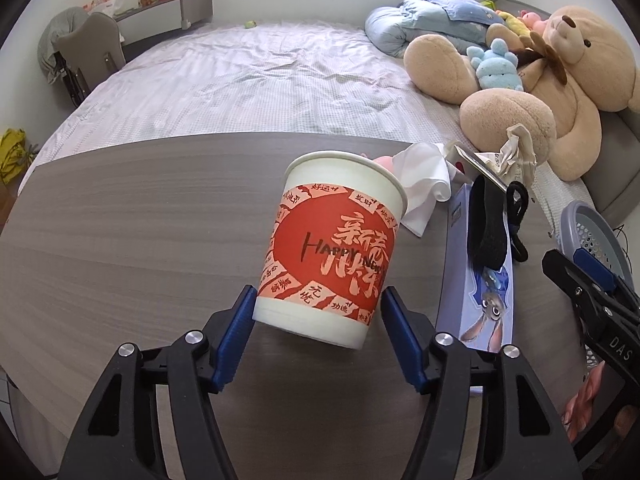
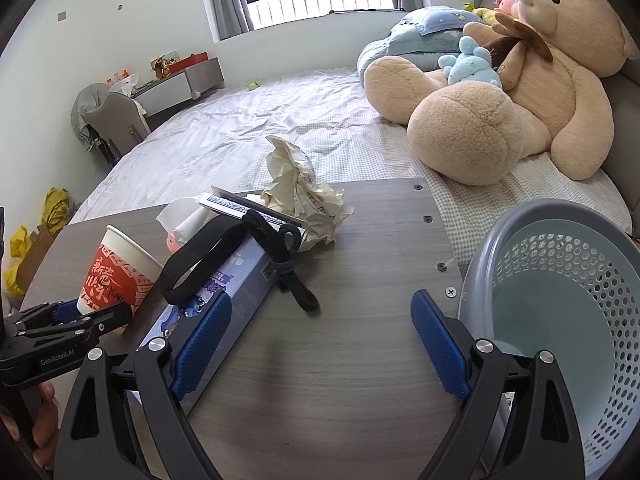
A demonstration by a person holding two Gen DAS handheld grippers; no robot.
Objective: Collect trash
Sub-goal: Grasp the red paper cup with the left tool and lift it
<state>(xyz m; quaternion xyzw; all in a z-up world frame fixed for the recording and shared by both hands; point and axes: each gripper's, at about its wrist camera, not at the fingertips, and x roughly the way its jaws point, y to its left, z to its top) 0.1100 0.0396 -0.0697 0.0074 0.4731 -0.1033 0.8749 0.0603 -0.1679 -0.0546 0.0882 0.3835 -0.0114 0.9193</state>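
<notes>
A red and white paper cup [image 1: 332, 248] is tilted between the blue pads of my left gripper [image 1: 318, 312], lifted off the grey wooden table [image 1: 140, 240]; the left pad touches it and the right pad is at its edge. The cup also shows in the right wrist view [image 2: 116, 276]. My right gripper [image 2: 320, 332] is wide open and empty above the table, beside a blue-grey perforated basket [image 2: 568, 320]. A crumpled paper wrapper [image 2: 300, 184] and a white tissue [image 1: 424, 184] lie at the table's far side.
A long blue box with a cartoon rabbit [image 1: 480, 292] lies on the table with a black strap [image 2: 208, 256] on it. Behind the table is a bed [image 1: 240, 80] with a big teddy bear [image 2: 520, 92] and a blue quilt [image 1: 432, 16].
</notes>
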